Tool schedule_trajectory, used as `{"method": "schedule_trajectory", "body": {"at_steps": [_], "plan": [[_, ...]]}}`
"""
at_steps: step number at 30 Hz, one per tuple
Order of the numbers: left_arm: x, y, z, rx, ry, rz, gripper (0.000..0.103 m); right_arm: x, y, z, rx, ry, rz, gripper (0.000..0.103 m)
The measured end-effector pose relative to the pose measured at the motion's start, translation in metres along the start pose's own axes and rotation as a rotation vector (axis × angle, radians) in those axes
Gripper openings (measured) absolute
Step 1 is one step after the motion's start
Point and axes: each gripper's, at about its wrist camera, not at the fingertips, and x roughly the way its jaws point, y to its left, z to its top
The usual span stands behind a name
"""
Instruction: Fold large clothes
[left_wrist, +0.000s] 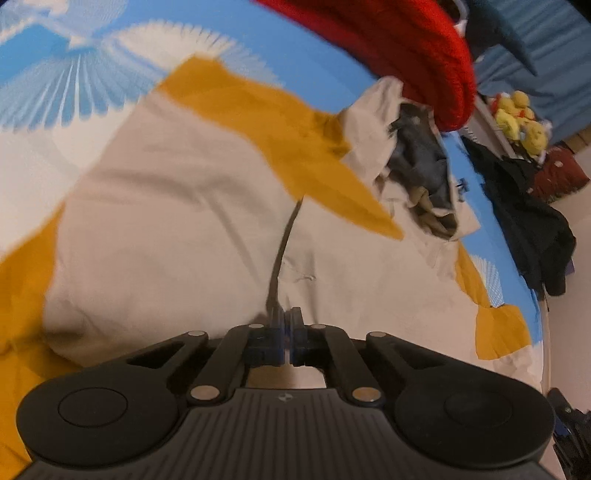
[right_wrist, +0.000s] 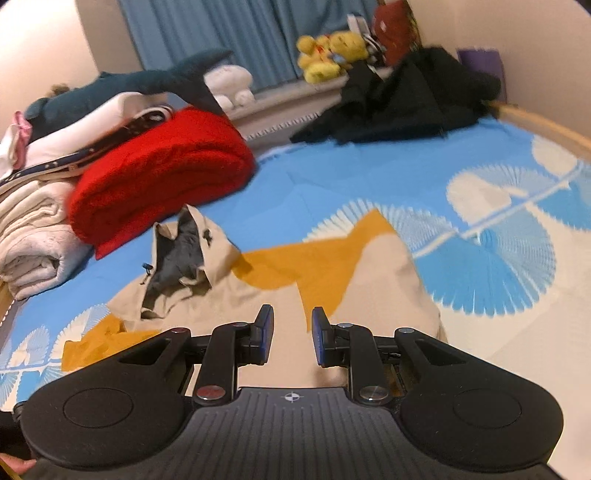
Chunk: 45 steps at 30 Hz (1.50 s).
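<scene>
I see a big beige and yellow jacket (left_wrist: 177, 206) lying spread out on the bed (right_wrist: 332, 177), which has a blue cover with white fan shapes. Its hood (right_wrist: 184, 258) is at the far end, and the inside of the hood is grey.

My left gripper (left_wrist: 287, 317) is down low on the jacket, near its zip line (left_wrist: 284, 243). Its jaws are pressed together. They seem to pinch a bit of the beige cloth, but I cannot tell for sure.

My right gripper (right_wrist: 291, 332) hangs over the near part of the jacket. Its jaws are apart, and nothing is between them.

A folded red blanket (right_wrist: 162, 173) sits far to the left, just past the hood. White folded clothes (right_wrist: 33, 236) are stacked beside it. Black clothes (right_wrist: 406, 99) lie in a heap at the far right.
</scene>
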Motion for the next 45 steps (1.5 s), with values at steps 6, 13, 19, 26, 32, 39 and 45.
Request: {"method": "schedule_trajectory", "body": {"at_steps": [6,13,19,26,32,39,45], "plan": [[-0.046,-0.011,0.01,0.085,-0.094,-0.01,0.0,0.015,-0.003,-0.008,0.057,0.092,-0.025,0.023],[-0.097,0.01,0.015,0.035,-0.21,0.253,0.001,0.04,-0.013,-0.029,0.189,0.269,-0.031,0.025],[-0.107,0.026,0.024,-0.015,-0.277,0.353,0.013,0.049,-0.031,-0.038,0.337,0.344,-0.06,0.029],[-0.076,0.048,0.025,-0.133,-0.123,0.235,0.025,0.054,-0.059,-0.047,0.499,0.388,-0.124,0.029],[-0.059,0.065,0.022,-0.202,-0.069,0.239,0.028,0.06,-0.065,-0.055,0.557,0.431,-0.124,0.03],[-0.053,0.066,0.022,-0.205,-0.065,0.253,0.028,0.057,-0.071,-0.047,0.566,0.38,-0.114,0.013],[-0.052,0.058,0.018,-0.167,-0.054,0.237,0.008,0.046,-0.079,-0.042,0.603,0.301,-0.15,0.001]]}}
